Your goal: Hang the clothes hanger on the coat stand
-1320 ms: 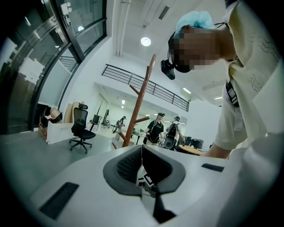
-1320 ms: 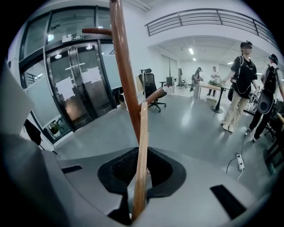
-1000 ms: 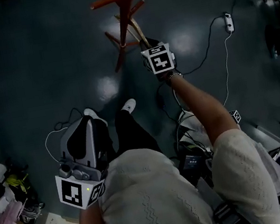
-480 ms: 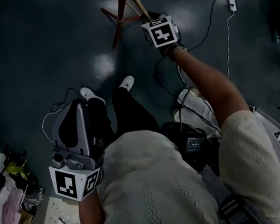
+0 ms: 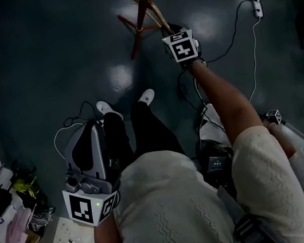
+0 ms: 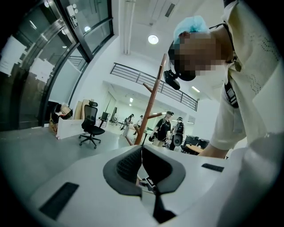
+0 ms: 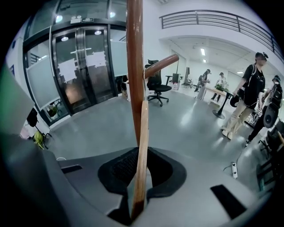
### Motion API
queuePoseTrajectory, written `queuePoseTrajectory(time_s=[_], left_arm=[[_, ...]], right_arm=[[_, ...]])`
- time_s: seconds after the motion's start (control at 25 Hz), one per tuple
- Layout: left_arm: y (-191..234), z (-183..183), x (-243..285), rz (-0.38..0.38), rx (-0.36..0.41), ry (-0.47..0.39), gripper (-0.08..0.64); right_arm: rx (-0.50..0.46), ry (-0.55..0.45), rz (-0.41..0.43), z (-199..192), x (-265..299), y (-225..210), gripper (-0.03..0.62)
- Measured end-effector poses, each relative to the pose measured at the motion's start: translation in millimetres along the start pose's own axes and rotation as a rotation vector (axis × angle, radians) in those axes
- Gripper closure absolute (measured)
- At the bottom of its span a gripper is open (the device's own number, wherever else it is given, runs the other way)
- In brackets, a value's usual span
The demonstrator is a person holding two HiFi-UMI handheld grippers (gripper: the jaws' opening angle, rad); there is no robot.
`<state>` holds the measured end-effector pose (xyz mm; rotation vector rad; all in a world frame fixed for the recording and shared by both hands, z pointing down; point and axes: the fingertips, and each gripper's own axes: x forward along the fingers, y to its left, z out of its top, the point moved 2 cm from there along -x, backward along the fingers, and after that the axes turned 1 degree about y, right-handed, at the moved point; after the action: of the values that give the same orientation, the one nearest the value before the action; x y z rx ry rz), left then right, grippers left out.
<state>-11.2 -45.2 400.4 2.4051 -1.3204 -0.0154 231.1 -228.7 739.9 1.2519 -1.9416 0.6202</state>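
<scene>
A reddish-brown wooden coat stand [image 5: 141,3] rises at the top of the head view. In the right gripper view its pole [image 7: 134,66] stands straight ahead, with a peg [image 7: 162,64] slanting up to the right. My right gripper [image 5: 175,35] reaches out beside the stand, shut on a light wooden clothes hanger [image 5: 160,20]. The hanger's bar [image 7: 142,146] runs upright between the jaws of that gripper [image 7: 141,177], just in front of the pole. My left gripper [image 5: 90,129] hangs low by the person's left side, its jaws shut on nothing [image 6: 142,162].
Cables and a power strip [image 5: 257,6] lie on the dark floor to the right of the stand. White shoes [image 5: 146,97] stand below it. Bags and clutter [image 5: 14,229] sit at the lower left. People [image 7: 250,93], an office chair [image 7: 157,86] and glass doors [image 7: 84,66] are farther off.
The head view has shifted a little. My right gripper keeps the hanger close beside the stand, and my left gripper stays low and shut.
</scene>
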Motion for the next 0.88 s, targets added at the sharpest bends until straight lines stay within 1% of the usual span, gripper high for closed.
queuePoseTrajectory(time_s=[0.16, 0.24, 0.32, 0.48, 0.64, 0.8, 0.88], left_arm=[[8.0, -0.6, -8.3, 0.038, -0.053, -0.024, 0.548], [7.9, -1.4, -12.2, 0.041, -0.057, -0.029, 0.548], [6.9, -2.2, -15.3, 0.038, -0.054, -0.030, 0.548], [4.2, -3.7, -17.5, 0.023, -0.060, -0.030, 0.548], [-0.2, -0.1, -15.0, 0.002, -0.066, -0.042, 0.548], [-4.0, 0.3, -14.5, -0.018, -0.057, -0.040, 0.548], [-5.3, 0.3, -15.5, -0.022, -0.049, -0.038, 0.548]], right_arm=[[0.000, -0.008, 0.025, -0.4, 5.2, 0.1, 0.523], [-0.003, -0.001, 0.038, 0.4, 6.2, 1.4, 0.523], [0.005, -0.003, 0.054, 3.8, 5.3, 5.3, 0.523], [0.055, -0.001, 0.064, 5.6, 3.9, 12.0, 0.522], [0.048, -0.014, 0.051, 10.6, -4.2, 16.6, 0.522], [0.101, -0.047, 0.047, 9.6, -20.9, 16.3, 0.522], [0.160, -0.103, 0.041, 9.6, -37.1, 13.9, 0.523]])
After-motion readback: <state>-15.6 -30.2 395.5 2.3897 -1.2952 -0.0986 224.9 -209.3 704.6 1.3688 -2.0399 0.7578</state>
